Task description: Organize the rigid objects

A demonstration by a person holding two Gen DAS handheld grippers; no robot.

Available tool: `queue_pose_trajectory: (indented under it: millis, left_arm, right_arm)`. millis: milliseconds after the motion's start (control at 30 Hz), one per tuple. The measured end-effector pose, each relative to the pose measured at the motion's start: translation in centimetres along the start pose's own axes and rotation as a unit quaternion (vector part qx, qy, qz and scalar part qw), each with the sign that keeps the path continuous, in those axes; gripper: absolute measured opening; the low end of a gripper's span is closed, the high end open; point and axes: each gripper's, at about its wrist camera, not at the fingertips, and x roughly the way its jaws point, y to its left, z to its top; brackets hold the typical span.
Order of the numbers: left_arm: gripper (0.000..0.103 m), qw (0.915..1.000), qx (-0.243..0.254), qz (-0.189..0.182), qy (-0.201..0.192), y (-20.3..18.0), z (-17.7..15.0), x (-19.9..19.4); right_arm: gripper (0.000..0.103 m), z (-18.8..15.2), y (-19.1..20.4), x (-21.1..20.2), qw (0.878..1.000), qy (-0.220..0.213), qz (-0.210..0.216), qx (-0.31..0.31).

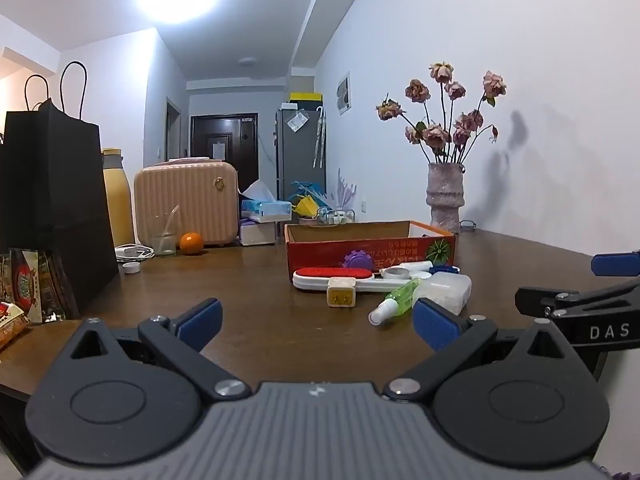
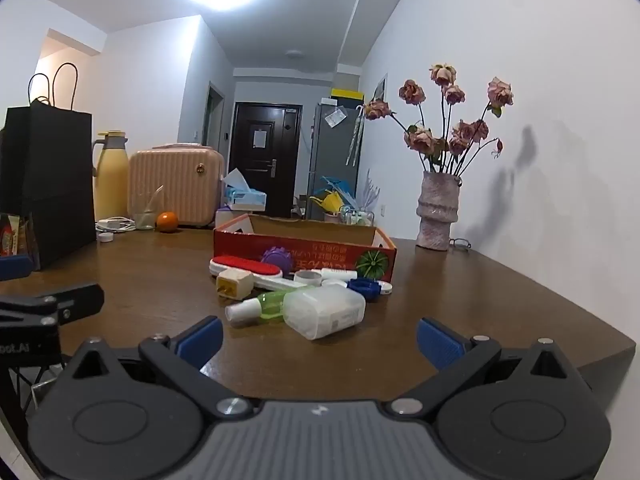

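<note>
On the brown wooden table (image 2: 168, 280), an open red cardboard box (image 2: 304, 250) stands near the middle, with a cluster of small items lying just in front of it; nearest the cameras, a translucent white plastic case (image 2: 326, 314) lies touching a green spray bottle (image 2: 260, 307) that rests on its side; behind these, a white lint brush with a red pad (image 2: 248, 266), a cream-coloured plug adapter (image 2: 234, 285), a purple gear-shaped piece (image 2: 276, 257) against the box wall, a white tube (image 2: 340, 269) and a blue gear-shaped piece (image 2: 364, 288); left gripper (image 1: 316, 318), jaws spread wide, holding nothing, above the table short of the cluster; right gripper (image 2: 318, 340), jaws likewise spread wide and empty, just short of the plastic case; vase of dried roses (image 1: 445, 196) beyond the box, by the wall; black paper bag (image 1: 52, 200), yellow flask (image 2: 110, 176), pink suitcase (image 1: 186, 204) and an orange (image 1: 191, 243) at the far left of the table.
</note>
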Motion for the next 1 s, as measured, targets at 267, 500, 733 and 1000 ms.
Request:
queue_pose_trajectory:
  millis: [267, 500, 733, 1000]
  left_arm:
    - [0.103, 0.9998, -0.013, -0.003, -0.013, 0.4, 0.4, -0.2]
    - [0.103, 0.9999, -0.002, -0.006, -0.014, 0.3, 0.4, 0.0]
    - [0.103, 0.9998, 0.005, -0.005, -0.020, 0.3, 0.4, 0.1]
    - [0.103, 0.9997, 0.008, -0.005, -0.023, 0.2, 0.3, 0.1]
  right_arm:
    - [0.103, 0.4, 0.4, 0.1, 1.000, 0.017, -0.008, -0.009]
    - [0.103, 0.2, 0.7, 0.0, 1.000, 0.009, -0.022, -0.005]
    - [0.103, 0.1, 0.6, 0.0, 1.000, 0.007, -0.026, -0.006]
    - [0.103, 0.1, 0.5, 0.0, 1.000, 0.006, -0.025, -0.006]
